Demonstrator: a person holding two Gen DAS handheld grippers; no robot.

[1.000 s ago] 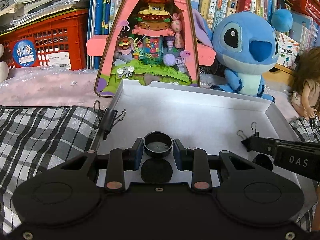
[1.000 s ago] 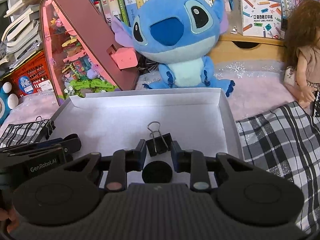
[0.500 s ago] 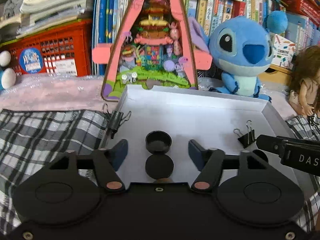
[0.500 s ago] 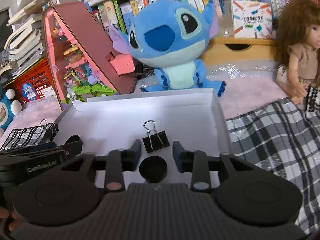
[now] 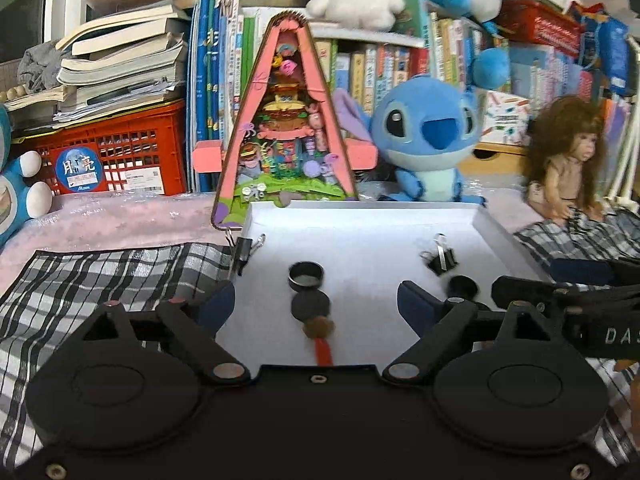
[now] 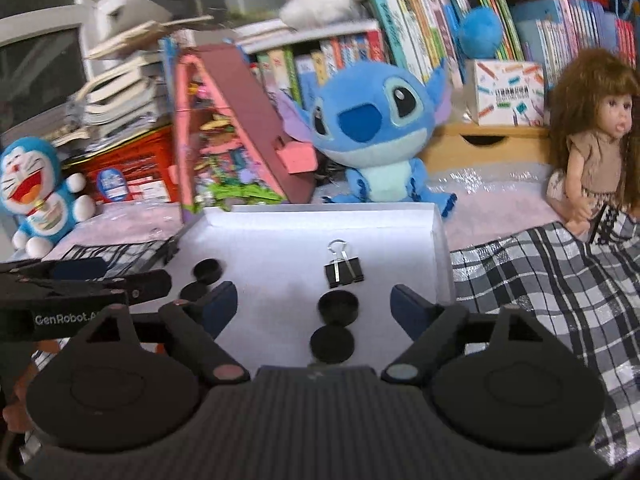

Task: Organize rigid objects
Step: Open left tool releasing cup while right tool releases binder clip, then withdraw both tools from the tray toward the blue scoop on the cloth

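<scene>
1. Left wrist view: the left gripper [image 5: 316,304] is gaping wide, its jaws having just been opening, gripping nothing; the black cap [image 5: 305,276] is sitting in the white tray [image 5: 360,216].
2. The right gripper [image 6: 314,304], likewise just spreading, is standing empty behind the binder clip [image 6: 343,270] in the tray.
3. Another clip [image 5: 243,250] is waiting at the tray's left rim, probably next.

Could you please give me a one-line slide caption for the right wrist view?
Open right gripper just released a black binder clip onto the white tray, beside black caps.
</scene>
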